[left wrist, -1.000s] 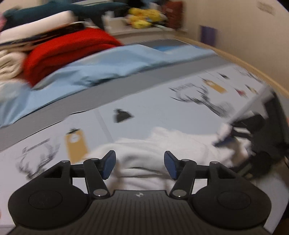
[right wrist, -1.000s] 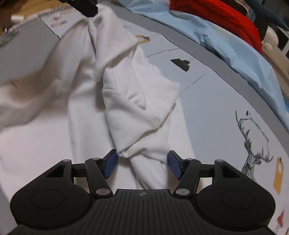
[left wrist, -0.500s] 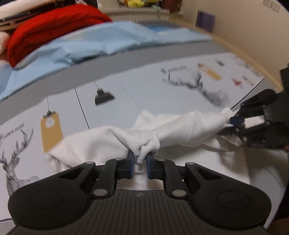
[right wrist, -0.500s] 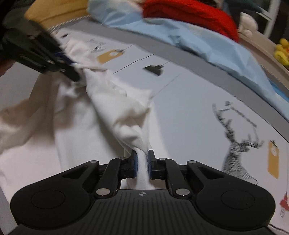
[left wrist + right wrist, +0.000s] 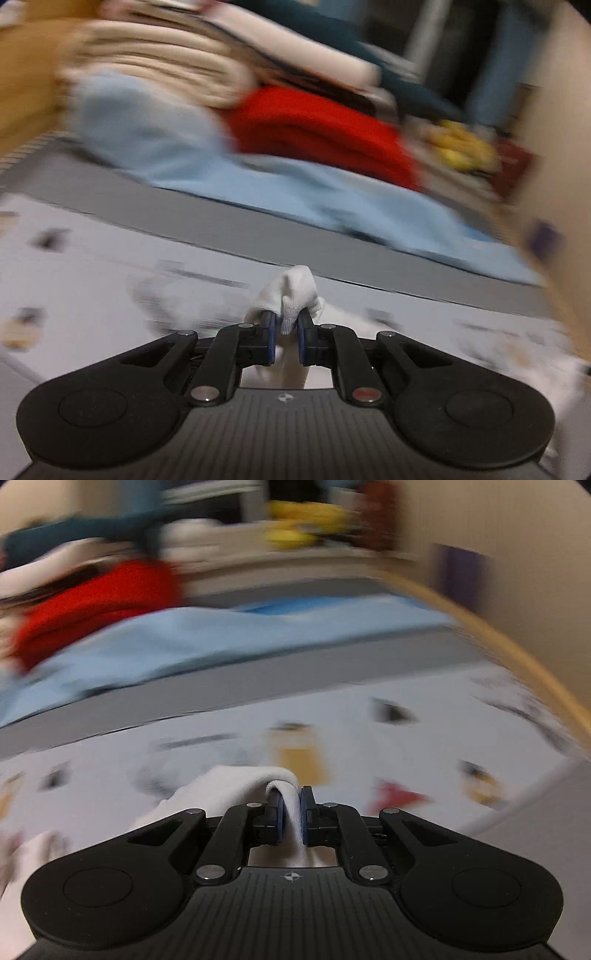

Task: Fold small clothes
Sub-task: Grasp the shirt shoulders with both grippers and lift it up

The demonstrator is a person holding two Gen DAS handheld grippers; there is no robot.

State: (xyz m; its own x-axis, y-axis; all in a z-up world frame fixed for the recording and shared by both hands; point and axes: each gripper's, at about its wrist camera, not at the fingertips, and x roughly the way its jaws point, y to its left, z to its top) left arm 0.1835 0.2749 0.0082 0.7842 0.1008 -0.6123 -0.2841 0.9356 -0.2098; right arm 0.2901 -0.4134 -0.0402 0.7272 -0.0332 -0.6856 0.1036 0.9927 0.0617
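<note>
The left gripper (image 5: 283, 325) is clamped on a bunched knot of the white garment (image 5: 291, 295); its blue pads (image 5: 271, 334) pinch a soft, fine-knit wad that puffs up above them in a rounded lump, and more cloth hangs down between the black linkage arms. The right gripper (image 5: 291, 808) is likewise closed on the same white garment (image 5: 236, 782), here a smoother folded edge that runs as a flat band between its blue pads (image 5: 306, 816) and drapes off toward the left of that view in a loose ridge. From what shows, the cloth is raised off the bed at both pinched spots; how its long axis lies I cannot tell, since each view catches only the gathered part near the fingers and everything is smeared with motion.

Under the garment lies a pale printed bedsheet (image 5: 424, 738) with small dark, mustard and red motifs, matte and flat. Beyond it, toward the far edge of the bed, runs a plain grey band (image 5: 332, 258), then a rumpled light-blue blanket (image 5: 332, 192). On top of that sits a thick folded red textile (image 5: 325, 136), with cream folded cloths (image 5: 155, 74) stacked behind it at the far left corner. Yellow soft toys (image 5: 295, 520) blur on a ledge past the bed. A curved wooden bed edge (image 5: 517, 657) rims the right side.
</note>
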